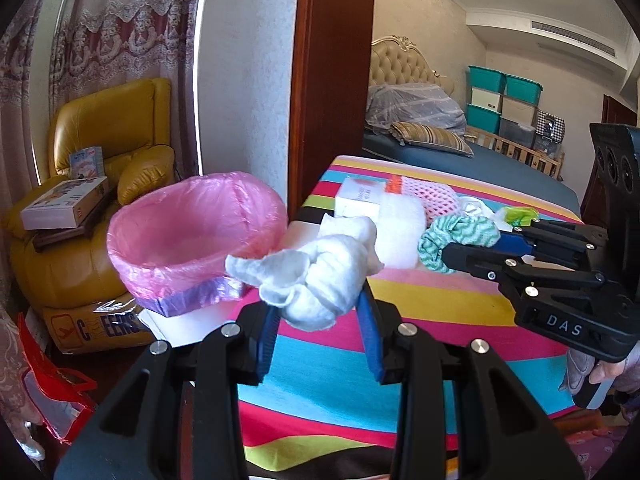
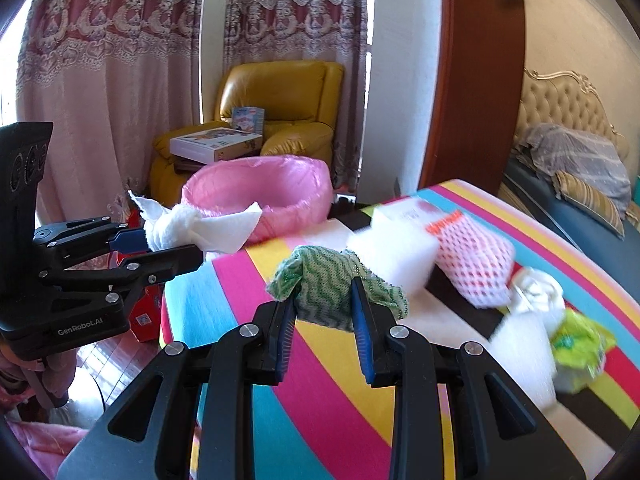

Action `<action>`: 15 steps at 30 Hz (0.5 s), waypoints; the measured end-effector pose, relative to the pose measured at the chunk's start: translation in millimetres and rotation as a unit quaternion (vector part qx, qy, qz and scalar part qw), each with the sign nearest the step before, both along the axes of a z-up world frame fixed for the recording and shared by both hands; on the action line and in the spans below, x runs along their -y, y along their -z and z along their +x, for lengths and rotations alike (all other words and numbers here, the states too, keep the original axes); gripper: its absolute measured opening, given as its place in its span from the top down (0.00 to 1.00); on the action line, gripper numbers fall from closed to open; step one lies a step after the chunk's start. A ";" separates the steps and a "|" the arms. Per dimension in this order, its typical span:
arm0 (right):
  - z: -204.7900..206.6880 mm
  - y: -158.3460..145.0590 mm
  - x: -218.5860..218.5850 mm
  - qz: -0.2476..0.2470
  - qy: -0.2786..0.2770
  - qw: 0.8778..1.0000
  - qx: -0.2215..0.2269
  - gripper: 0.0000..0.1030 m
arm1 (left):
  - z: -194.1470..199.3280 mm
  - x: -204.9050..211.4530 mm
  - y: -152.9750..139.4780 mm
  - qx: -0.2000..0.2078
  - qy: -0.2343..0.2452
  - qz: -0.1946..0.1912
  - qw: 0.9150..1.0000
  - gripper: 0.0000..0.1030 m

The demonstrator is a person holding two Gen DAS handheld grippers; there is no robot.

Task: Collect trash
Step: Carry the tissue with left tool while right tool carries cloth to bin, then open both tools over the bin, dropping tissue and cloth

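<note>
The crumpled white tissue [image 1: 320, 276] is clamped between the left gripper's [image 1: 320, 320] blue pads, above the table edge and just beside the pink-lined bin [image 1: 192, 232]. The green wavy-patterned cloth [image 2: 332, 292] is pinched in the right gripper [image 2: 326, 312], over the striped tablecloth [image 2: 320, 380]. Neither item is in the bin yet, and the visible part of the liner looks empty. Remaining on the table: a white box [image 1: 358, 200], a white foam block [image 2: 394, 252], a pink foam net [image 2: 472, 268] and a green wrapper [image 2: 580, 344]. Judged progress: early.

A yellow armchair [image 2: 280, 112] is set before lace curtains [image 2: 120, 60]; a bed [image 1: 480, 160] is seen past a wooden doorframe [image 1: 332, 80].
</note>
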State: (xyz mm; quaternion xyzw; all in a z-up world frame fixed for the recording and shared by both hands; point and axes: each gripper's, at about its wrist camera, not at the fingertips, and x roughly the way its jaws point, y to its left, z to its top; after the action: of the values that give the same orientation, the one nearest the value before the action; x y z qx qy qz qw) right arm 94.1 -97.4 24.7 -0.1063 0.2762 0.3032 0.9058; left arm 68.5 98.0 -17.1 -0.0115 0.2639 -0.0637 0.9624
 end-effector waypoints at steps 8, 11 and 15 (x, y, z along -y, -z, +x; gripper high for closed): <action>33.9 -10.9 -41.9 0.005 -0.026 1.000 0.003 0.73 | 22.2 -47.4 -12.9 0.013 -0.044 0.006 0.999 0.64; 52.2 -16.4 -56.7 0.017 -0.030 0.999 -0.001 0.73 | 36.2 -64.5 -12.5 0.009 -0.056 0.010 0.998 0.64; 74.2 -23.4 -75.0 0.037 -0.045 0.998 -0.010 0.73 | 60.6 -89.9 -11.8 -0.005 -0.071 0.005 0.997 0.64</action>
State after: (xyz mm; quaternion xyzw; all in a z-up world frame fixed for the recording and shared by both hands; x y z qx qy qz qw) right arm 168.4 -22.3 48.1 -0.0817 0.2684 0.3550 0.8918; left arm 129.1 187.9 -5.3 -0.0258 0.2673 0.0067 0.9632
